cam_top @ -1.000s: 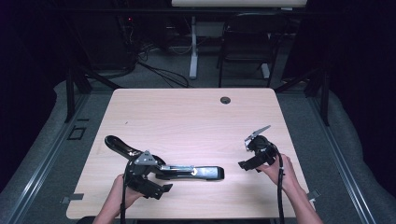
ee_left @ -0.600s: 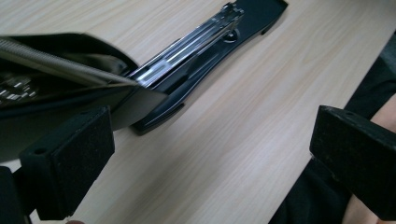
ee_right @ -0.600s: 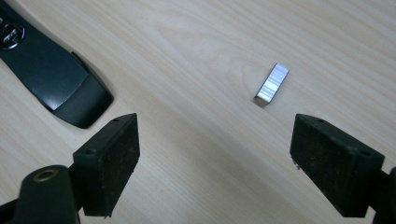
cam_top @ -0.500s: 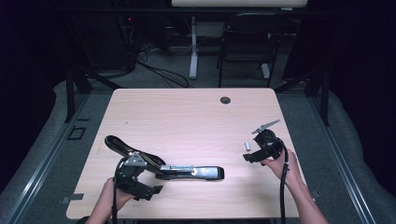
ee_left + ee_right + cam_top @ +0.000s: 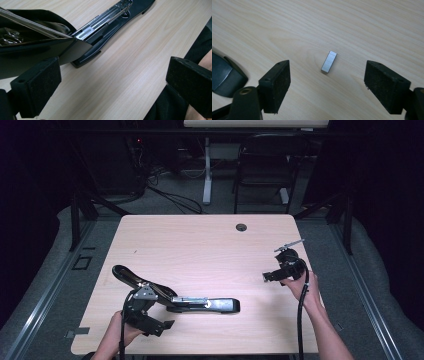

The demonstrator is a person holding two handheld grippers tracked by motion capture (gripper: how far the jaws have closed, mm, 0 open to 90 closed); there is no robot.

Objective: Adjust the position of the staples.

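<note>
right gripper (image 5: 327, 82) shifted over staples (image 5: 329, 61) (jaws apart).

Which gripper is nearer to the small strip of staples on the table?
The right. The right gripper hovers with open jaws on either side of the staple strip. The left gripper is at the opened stapler, across the table.

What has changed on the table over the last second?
The left gripper drew back toward the person, off the opened stapler. The right gripper shifted a little farther up the table and turned; its open jaws now frame a strip of staples. The stapler stayed put.
</note>
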